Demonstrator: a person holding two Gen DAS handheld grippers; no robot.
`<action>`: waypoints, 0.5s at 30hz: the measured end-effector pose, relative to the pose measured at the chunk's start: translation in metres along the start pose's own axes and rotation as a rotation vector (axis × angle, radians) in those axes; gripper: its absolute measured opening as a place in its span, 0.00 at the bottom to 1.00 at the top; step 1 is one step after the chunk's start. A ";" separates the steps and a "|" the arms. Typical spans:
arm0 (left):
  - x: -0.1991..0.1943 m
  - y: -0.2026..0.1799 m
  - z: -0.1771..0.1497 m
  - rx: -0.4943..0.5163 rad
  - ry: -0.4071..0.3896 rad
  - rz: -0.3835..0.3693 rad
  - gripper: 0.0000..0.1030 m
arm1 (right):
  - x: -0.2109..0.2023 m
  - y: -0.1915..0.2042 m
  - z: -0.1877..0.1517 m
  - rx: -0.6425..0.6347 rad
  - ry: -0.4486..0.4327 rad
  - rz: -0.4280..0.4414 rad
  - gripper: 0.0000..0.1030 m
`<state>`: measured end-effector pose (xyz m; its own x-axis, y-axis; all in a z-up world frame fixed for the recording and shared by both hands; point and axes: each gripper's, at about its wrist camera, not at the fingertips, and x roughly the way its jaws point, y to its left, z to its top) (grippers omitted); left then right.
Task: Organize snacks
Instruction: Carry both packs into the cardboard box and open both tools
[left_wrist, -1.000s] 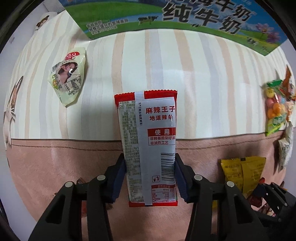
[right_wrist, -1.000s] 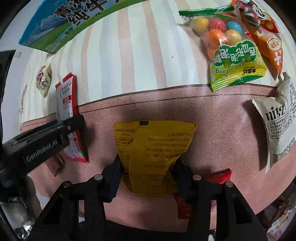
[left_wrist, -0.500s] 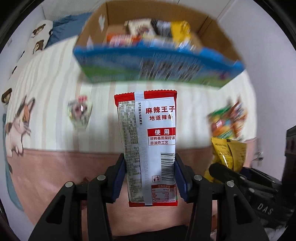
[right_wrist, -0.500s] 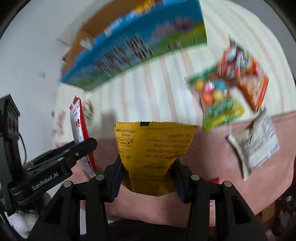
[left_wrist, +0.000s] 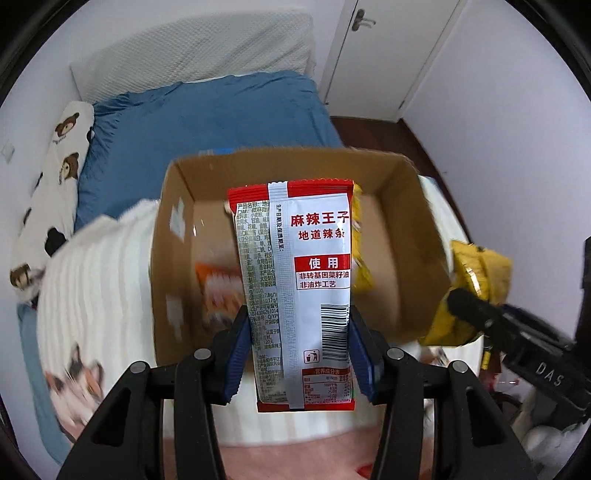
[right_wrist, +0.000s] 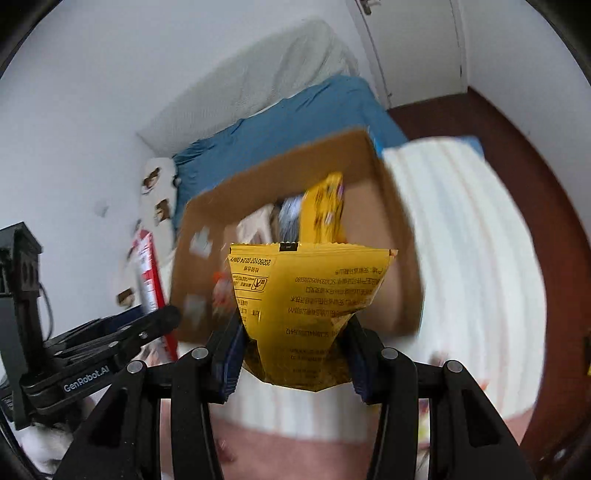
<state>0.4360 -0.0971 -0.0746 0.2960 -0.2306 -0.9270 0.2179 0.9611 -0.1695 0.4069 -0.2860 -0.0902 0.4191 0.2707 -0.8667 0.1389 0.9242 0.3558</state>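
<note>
Two tools each clamp a snack: left tool grips upright red-and-white foil packet, right tool pinches crumpled yellow foil pouch, w/ open brown cardboard box just ahead & below both, left looking more centred over it.

Location, as I read it from my feeds: a home bedroom. I log a bed with a blue sheet, a white padded headboard, a bear-print pillow, a striped cat-print blanket, white walls, a white door and dark wood floor. A cardboard box sits on the bed.
</note>
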 end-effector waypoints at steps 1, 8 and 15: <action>0.009 0.003 0.016 -0.001 0.013 0.020 0.45 | 0.009 -0.001 0.011 -0.001 0.006 -0.022 0.49; 0.083 0.041 0.080 -0.003 0.105 0.134 0.45 | 0.080 -0.008 0.087 -0.029 0.091 -0.157 0.49; 0.146 0.082 0.101 -0.052 0.231 0.151 0.49 | 0.139 -0.015 0.112 0.000 0.166 -0.219 0.56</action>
<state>0.5909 -0.0674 -0.1897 0.1007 -0.0492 -0.9937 0.1377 0.9899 -0.0350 0.5631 -0.2923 -0.1766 0.2263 0.1049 -0.9684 0.2101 0.9655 0.1537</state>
